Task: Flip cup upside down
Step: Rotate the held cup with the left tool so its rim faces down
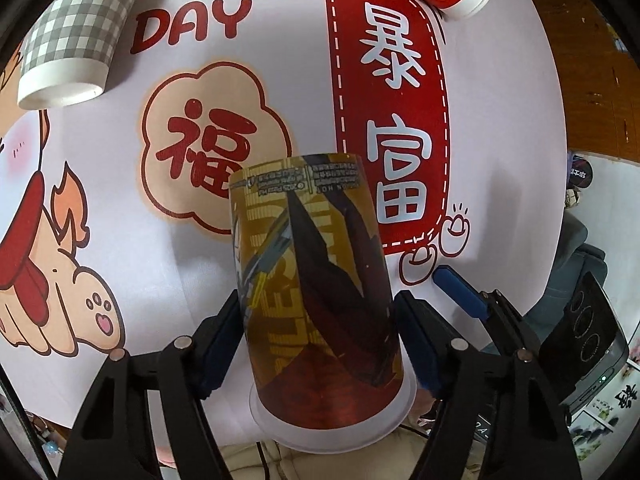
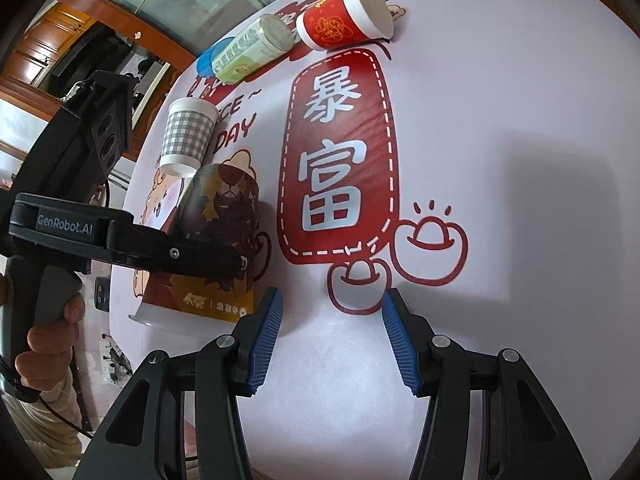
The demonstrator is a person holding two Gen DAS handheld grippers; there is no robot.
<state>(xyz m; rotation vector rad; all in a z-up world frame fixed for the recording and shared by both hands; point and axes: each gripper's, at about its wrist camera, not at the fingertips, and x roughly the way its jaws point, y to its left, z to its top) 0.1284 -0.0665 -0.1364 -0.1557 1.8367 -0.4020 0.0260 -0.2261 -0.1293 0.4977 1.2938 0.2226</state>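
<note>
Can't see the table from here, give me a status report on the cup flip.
Left gripper shut on yellow cup, rim toward camera. Right gripper open, empty. Checked cup and red cup stand apart.

Two wrist fisheyes, both angled down at printed white tablecloth (image 1: 500,160).
Left close-up; right farther back. Shared: red label graphic (image 1: 392,112) (image 2: 340,152).

Three paper cups: a yellow-brown cup (image 1: 316,292) beside the red banner print (image 2: 340,156), a checked cup (image 2: 186,136) left of it, a red cup (image 2: 344,16) above. One bottle (image 2: 250,48). Two grippers.
</note>
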